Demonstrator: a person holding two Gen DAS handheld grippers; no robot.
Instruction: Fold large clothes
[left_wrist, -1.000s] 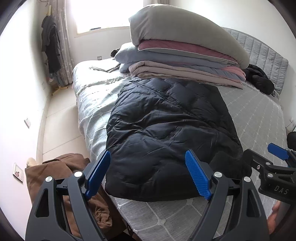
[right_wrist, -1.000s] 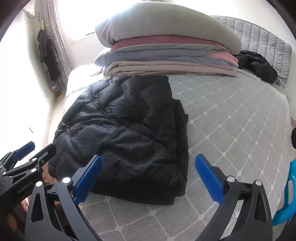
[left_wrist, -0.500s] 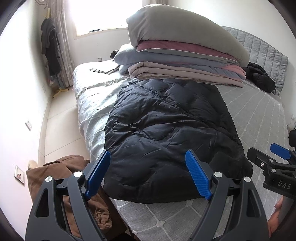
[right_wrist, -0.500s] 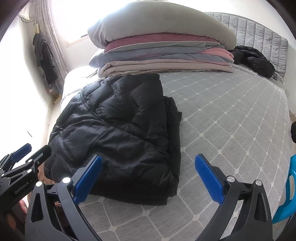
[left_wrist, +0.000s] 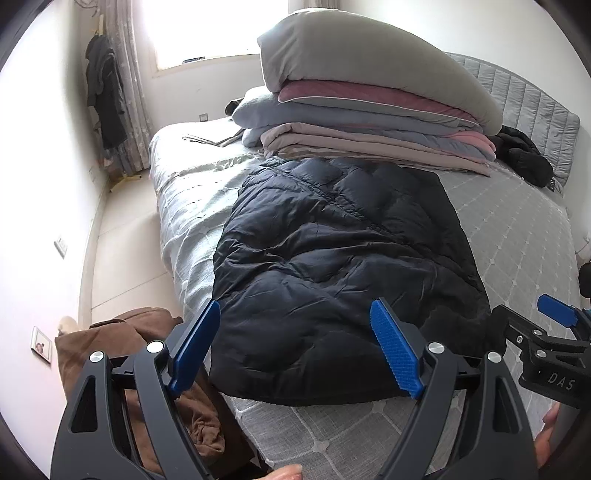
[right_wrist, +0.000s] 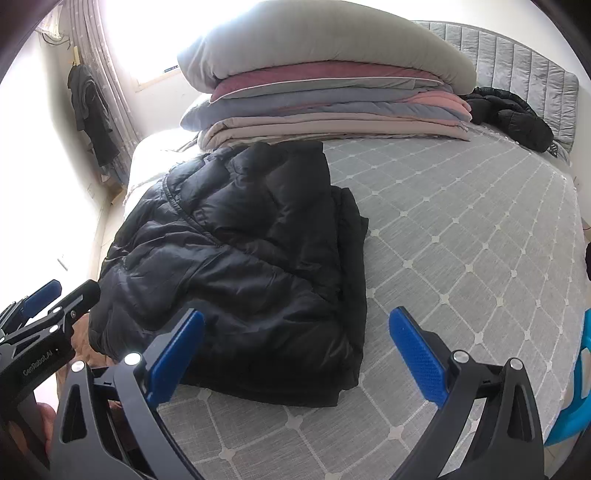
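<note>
Bedspread (right_wrist: 461, 229) of grey quilted fabric lies bare right of the folded black padded jacket (right_wrist: 240, 258), whose near hem seems to reach the mattress edge, while left gripper (left_wrist: 299, 350) and right gripper (right_wrist: 295, 354) hover wide open, empty.

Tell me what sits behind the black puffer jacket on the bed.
Directly behind the black puffer jacket is a stack of folded bedding, topped by a plump grey duvet. Whether they touch isn't clear. The stack hides the bed behind it.
</note>
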